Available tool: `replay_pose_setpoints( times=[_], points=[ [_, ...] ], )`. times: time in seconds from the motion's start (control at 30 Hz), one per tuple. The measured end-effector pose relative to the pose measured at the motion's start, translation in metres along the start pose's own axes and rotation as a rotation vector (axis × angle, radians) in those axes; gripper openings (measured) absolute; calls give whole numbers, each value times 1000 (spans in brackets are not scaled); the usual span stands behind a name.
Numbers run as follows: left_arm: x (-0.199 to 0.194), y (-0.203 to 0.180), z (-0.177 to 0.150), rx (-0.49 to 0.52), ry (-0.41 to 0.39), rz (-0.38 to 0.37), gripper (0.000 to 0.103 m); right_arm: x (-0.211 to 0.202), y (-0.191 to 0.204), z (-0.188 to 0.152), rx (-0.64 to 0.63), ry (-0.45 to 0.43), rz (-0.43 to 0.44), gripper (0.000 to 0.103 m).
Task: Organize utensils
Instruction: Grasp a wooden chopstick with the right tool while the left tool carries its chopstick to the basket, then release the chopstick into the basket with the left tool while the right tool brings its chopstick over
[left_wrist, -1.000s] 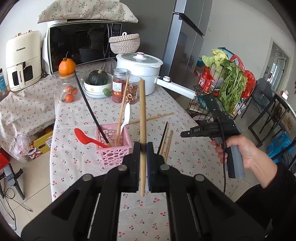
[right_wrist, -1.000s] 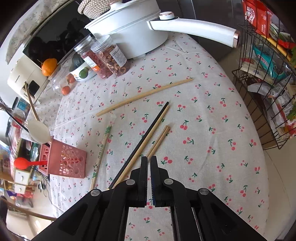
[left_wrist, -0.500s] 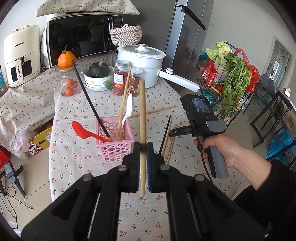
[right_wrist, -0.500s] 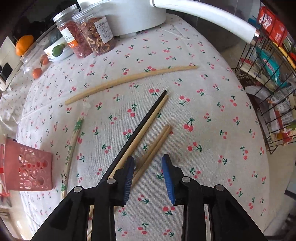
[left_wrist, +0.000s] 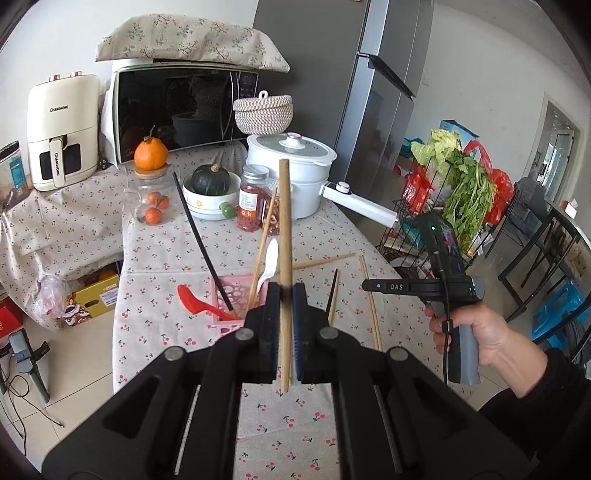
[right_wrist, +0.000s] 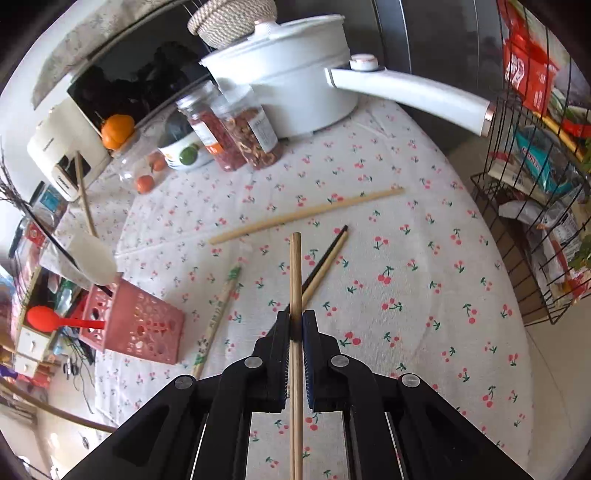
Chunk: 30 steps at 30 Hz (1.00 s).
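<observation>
My left gripper is shut on a wooden chopstick that stands upright above the pink basket. The basket holds a black chopstick, a wooden chopstick, a white spoon and a red spoon. My right gripper is closing tight on another wooden chopstick, its pads pressing it, lifted above the cherry-print tablecloth. On the cloth lie a long wooden chopstick, a black and a wooden chopstick side by side, and a paper-wrapped pair. The basket is to the left.
A white pot with a long handle and jars stand at the back of the table. A wire rack of groceries stands off the table's right edge. A microwave and a person's hand are also in view.
The right gripper opened over the chopsticks on the cloth, shut on one wooden chopstick and lifted it. The left gripper rose a little with its chopstick.
</observation>
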<state>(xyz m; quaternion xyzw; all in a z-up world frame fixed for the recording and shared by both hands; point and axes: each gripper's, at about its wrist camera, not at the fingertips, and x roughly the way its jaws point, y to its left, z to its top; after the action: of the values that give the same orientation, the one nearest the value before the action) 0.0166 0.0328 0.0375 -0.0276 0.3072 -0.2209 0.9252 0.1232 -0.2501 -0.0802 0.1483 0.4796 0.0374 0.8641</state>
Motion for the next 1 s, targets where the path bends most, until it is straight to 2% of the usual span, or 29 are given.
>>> replay_pose_setpoints(
  times=[0.2,0.3,0.43,0.67,0.83,0.93,0.97,1.0],
  points=[
    [-24,-1,18,-6,-231,45,7,-66,21,-3,-48,-197,63,5],
    [-20,0,22,-7,-294,93,7,-83,28,-1,-66,-260,80,5],
    [3,2,25,-3,-276,143,7,-96,35,1,-87,-317,75,5],
    [44,9,19,-3,-173,216,7,-98,38,4,-91,-322,99,5],
    [61,18,15,-27,-117,237,7,-98,40,4,-102,-320,117,5],
    [69,25,14,-69,-64,217,8,-98,44,3,-116,-318,130,5],
    [69,26,14,-82,-52,213,14,-100,45,3,-123,-317,136,5],
    [69,26,15,-89,-45,205,24,-101,47,3,-130,-319,142,5]
  ],
)
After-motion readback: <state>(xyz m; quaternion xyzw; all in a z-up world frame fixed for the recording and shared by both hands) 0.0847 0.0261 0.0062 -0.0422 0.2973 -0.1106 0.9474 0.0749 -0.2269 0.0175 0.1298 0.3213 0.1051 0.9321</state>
